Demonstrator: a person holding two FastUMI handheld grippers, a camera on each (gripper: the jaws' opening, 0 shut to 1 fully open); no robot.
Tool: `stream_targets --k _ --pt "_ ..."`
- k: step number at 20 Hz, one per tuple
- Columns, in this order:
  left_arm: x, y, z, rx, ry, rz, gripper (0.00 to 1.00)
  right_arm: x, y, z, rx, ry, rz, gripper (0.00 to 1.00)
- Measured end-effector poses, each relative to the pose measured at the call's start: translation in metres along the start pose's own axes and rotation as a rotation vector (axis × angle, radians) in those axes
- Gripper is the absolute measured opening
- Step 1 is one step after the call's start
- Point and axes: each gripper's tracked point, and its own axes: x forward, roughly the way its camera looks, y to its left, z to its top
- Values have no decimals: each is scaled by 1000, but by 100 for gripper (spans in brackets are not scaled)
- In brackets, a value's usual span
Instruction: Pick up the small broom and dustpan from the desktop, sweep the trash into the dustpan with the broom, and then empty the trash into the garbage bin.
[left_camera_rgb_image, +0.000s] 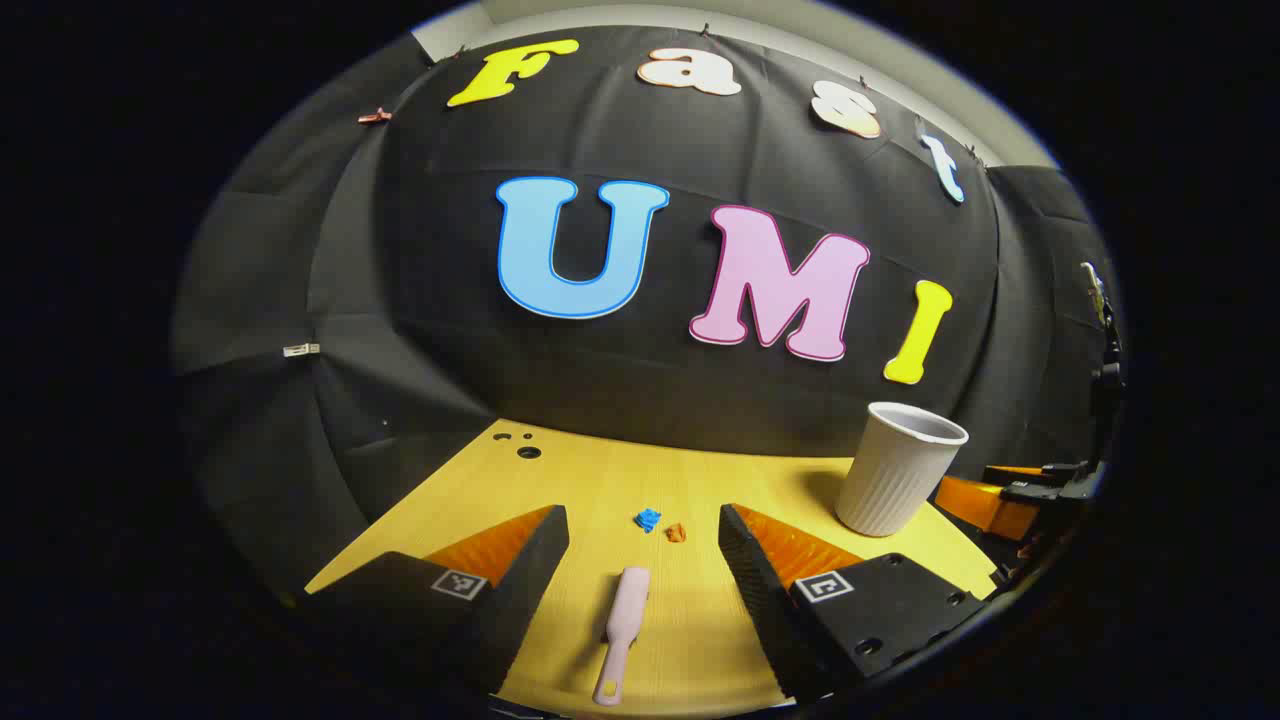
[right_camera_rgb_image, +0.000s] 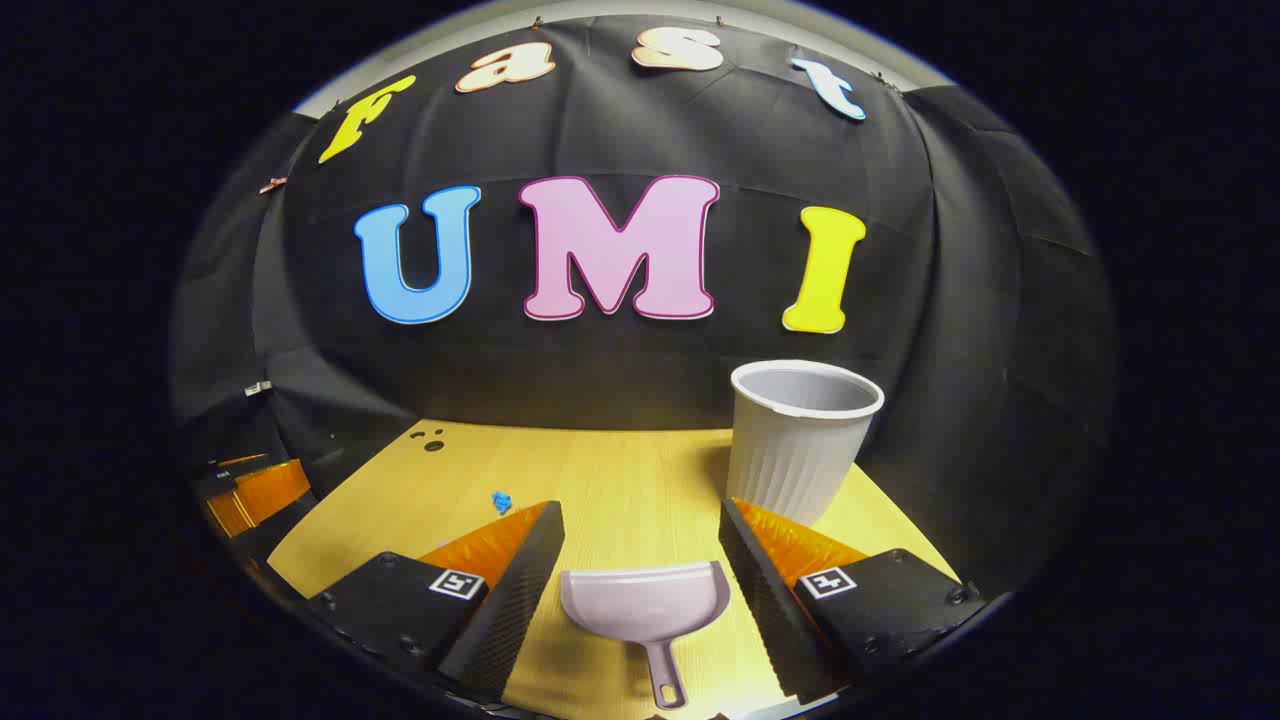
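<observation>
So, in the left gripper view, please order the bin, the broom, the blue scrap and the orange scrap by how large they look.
1. garbage bin
2. small broom, though it lies nearer the camera
3. blue scrap and orange scrap: about alike, too small to rank

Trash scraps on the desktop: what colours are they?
One blue scrap and one orange scrap, clearest in the left gripper view.
</observation>
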Motion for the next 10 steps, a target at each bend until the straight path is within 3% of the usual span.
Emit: stream_targets --k 10 --pt "13 -1 -21 -10 61 -10 96 10 -2 -37 -9 143 15 98"
